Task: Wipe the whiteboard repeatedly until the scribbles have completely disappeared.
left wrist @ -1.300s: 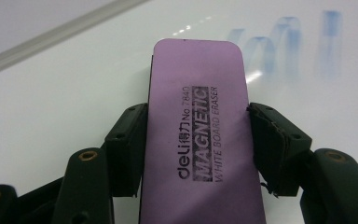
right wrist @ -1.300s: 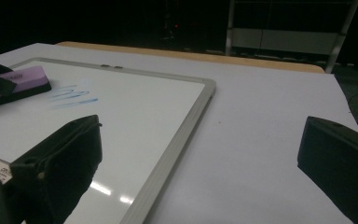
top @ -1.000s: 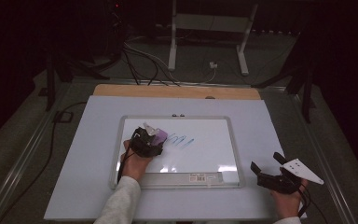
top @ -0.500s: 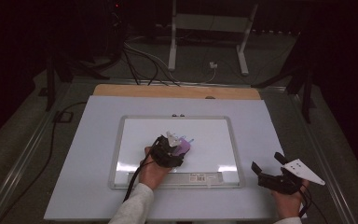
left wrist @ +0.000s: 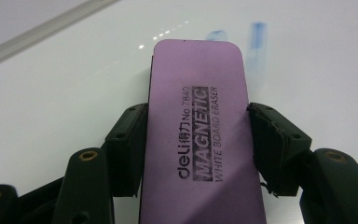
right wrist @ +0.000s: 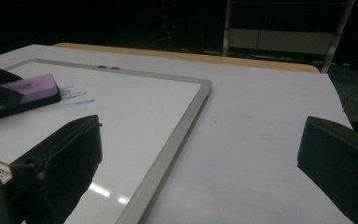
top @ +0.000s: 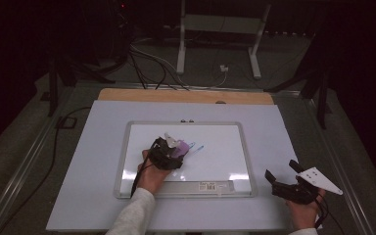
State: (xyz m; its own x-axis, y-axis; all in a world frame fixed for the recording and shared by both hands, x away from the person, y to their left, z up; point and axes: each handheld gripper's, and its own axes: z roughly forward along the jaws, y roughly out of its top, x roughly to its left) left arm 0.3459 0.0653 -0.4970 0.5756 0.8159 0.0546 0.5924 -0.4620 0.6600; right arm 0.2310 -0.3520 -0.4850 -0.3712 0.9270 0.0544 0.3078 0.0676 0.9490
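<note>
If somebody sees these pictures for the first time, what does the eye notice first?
First, the purple eraser, clamped in the left hand-held gripper and lying flat on the whiteboard in the middle of the table. Just beyond it, faint blue marks remain on the board. The right hand-held gripper rests open, off the board's right corner.

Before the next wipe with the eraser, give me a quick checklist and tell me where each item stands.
1. Grip on the purple eraser: the left gripper has a jaw pressed on each long side. Ok.
2. Eraser lying flat on the whiteboard: it looks flat in the left gripper view. Ok.
3. Blue marks left to wipe: smears remain just beyond the eraser's front end. Not ok yet.
4. Right gripper out of the way: open, holding nothing, off the board's right side. Ok.
5. Board held steady: nothing is pressing on its frame. Cannot tell whether it will slide.
</note>
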